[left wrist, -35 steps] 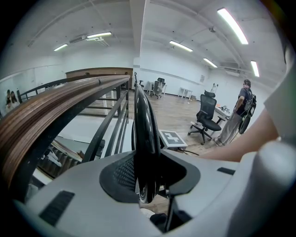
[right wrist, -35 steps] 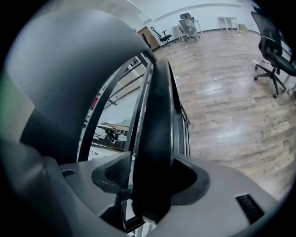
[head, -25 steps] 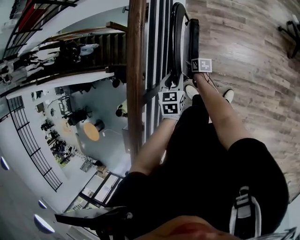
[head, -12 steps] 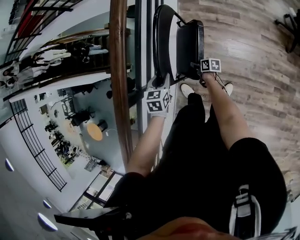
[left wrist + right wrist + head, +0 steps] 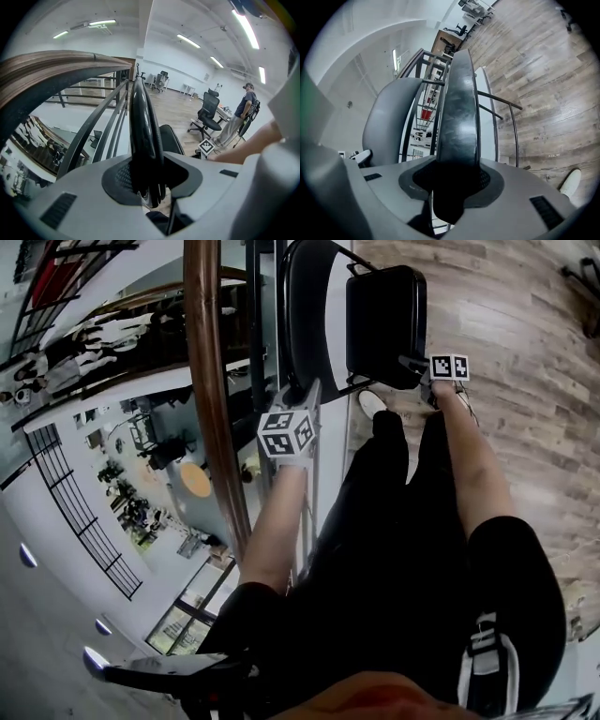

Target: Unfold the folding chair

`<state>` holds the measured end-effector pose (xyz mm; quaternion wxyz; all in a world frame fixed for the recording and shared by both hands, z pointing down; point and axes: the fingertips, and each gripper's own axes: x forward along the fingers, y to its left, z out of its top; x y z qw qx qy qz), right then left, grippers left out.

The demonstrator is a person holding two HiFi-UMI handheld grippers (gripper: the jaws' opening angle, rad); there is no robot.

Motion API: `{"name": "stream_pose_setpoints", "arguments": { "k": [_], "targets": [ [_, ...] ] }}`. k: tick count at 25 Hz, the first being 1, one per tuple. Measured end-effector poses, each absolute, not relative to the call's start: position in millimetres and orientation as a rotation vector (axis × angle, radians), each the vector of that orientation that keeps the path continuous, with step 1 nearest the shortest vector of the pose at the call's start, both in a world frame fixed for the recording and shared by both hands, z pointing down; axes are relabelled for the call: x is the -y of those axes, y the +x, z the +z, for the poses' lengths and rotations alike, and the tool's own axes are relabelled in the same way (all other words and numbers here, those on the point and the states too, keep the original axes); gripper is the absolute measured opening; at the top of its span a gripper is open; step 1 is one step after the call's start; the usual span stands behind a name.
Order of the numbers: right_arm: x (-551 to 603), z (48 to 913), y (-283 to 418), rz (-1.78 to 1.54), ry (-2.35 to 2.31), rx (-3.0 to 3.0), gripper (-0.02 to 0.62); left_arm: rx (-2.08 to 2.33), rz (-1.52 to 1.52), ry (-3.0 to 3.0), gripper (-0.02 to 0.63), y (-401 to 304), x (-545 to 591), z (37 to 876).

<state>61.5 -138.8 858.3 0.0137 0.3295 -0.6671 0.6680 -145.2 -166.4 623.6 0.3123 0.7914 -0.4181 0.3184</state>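
Note:
The black folding chair stands by the railing. In the head view its curved backrest [image 5: 305, 315] is at top centre and its padded seat [image 5: 384, 324] is swung out to the right of it. My left gripper [image 5: 298, 397] is shut on the backrest's edge [image 5: 143, 136], which runs up between the jaws. My right gripper [image 5: 417, 362] is shut on the seat's front edge [image 5: 459, 108]. Behind the seat the grey-looking backrest [image 5: 389, 117] shows in the right gripper view. In the left gripper view the seat [image 5: 171, 140] shows beyond the backrest.
A wooden handrail [image 5: 211, 399] on dark metal bars [image 5: 93, 131] runs just left of the chair, with a deep drop to a lower floor [image 5: 141, 474] beyond. Wood plank floor [image 5: 525, 381] lies to the right. White shoes [image 5: 372, 401] stand under the seat. Office chairs [image 5: 208, 115] and a person [image 5: 239, 117] are farther off.
The seat has swung away from the backrest toward the right, widening the gap. My right gripper moved right with it; my left gripper shifted left and lower with the backrest.

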Motion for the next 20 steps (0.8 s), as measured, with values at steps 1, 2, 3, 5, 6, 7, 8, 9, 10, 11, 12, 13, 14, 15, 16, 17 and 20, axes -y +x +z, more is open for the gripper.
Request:
{"name": "stream_pose_setpoints", "arguments": {
  "k": [1, 2, 3, 5, 6, 7, 8, 9, 10, 11, 12, 13, 14, 15, 16, 17, 20],
  "targets": [
    [135.4, 863.8, 70.2, 2.101, 1.011, 2.09, 0.146, 1.104, 0.846, 2.091, 0.106, -140.4, 166.3, 626.9],
    [131.6, 868.5, 78.8, 2.122, 0.995, 2.101, 0.146, 1.102, 0.85, 2.096, 0.106, -135.3, 165.4, 629.5],
    [127.7, 872.4, 87.3, 2.14, 0.978, 2.111, 0.146, 1.096, 0.856, 2.103, 0.106, -129.6, 163.8, 631.6],
    [120.8, 879.0, 102.3, 2.155, 0.948, 2.129, 0.146, 1.078, 0.869, 2.118, 0.099, -120.1, 160.9, 635.6],
    [117.8, 882.5, 108.2, 2.149, 0.941, 2.131, 0.146, 1.075, 0.87, 2.123, 0.095, -118.4, 160.5, 637.9],
    [115.0, 886.8, 113.1, 2.142, 0.935, 2.131, 0.146, 1.076, 0.864, 2.123, 0.092, -118.8, 160.8, 640.7],
    [112.5, 891.8, 116.8, 2.147, 0.924, 2.136, 0.146, 1.081, 0.857, 2.118, 0.087, -119.9, 161.5, 644.2],
    [109.9, 897.6, 120.7, 2.159, 0.913, 2.141, 0.146, 1.087, 0.852, 2.111, 0.082, -120.9, 162.5, 648.3],
    [107.1, 904.1, 126.3, 2.163, 0.908, 2.137, 0.146, 1.093, 0.848, 2.103, 0.08, -121.6, 163.6, 652.6],
    [104.7, 910.4, 132.6, 2.165, 0.906, 2.131, 0.147, 1.097, 0.846, 2.096, 0.078, -122.3, 164.8, 656.8],
    [103.0, 916.2, 138.3, 2.171, 0.9, 2.127, 0.147, 1.102, 0.844, 2.088, 0.077, -123.4, 166.3, 660.7],
    [102.1, 921.4, 143.4, 2.178, 0.892, 2.126, 0.147, 1.108, 0.84, 2.08, 0.077, -124.9, 168.0, 663.9],
    [102.2, 926.3, 148.2, 2.183, 0.882, 2.13, 0.147, 1.114, 0.832, 2.072, 0.077, -126.8, 170.0, 666.8],
    [102.8, 930.7, 152.7, 2.188, 0.873, 2.136, 0.147, 1.119, 0.821, 2.063, 0.077, -128.9, 172.0, 669.7],
    [103.3, 934.1, 156.6, 2.2, 0.864, 2.141, 0.147, 1.12, 0.808, 2.054, 0.077, -131.3, 173.6, 672.7],
    [103.5, 935.4, 158.6, 2.232, 0.848, 2.148, 0.147, 1.119, 0.795, 2.045, 0.077, -134.0, 174.7, 675.7],
    [99.8, 943.9, 163.8, 2.311, 0.824, 2.132, 0.147, 1.101, 0.756, 2.026, 0.072, -143.8, 176.2, 683.2]
  ]
}}
